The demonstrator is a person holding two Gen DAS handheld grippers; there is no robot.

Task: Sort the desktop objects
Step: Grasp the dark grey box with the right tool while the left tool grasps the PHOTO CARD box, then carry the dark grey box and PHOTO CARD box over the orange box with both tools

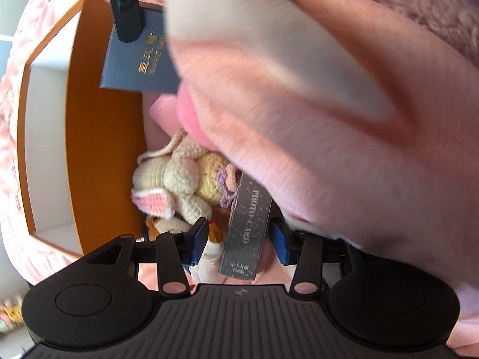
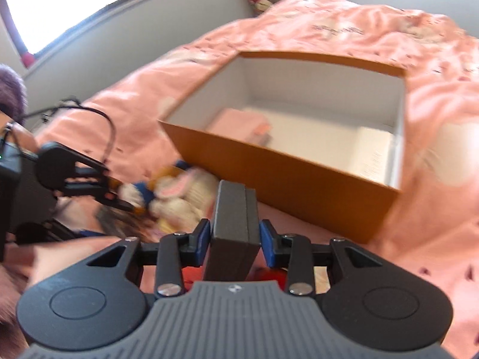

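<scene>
The left wrist view looks steeply down from close above a pink patterned bedspread (image 1: 9, 137), its right half blocked by a blurred pink sleeve (image 1: 329, 119) very near the lens. The right wrist view faces forward and downward across the bed toward a grey wall and bright window (image 2: 60, 3). Both take in the open orange cardboard box with white inside (image 1: 101, 137) (image 2: 284, 173) and the cream crocheted rabbit toy (image 1: 170, 182) (image 2: 179, 197) beside it.

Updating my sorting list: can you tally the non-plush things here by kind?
Orange box: 1
Blue booklet: 1
Photo card pack: 1
Pink item in the box: 1
Total: 4
</scene>
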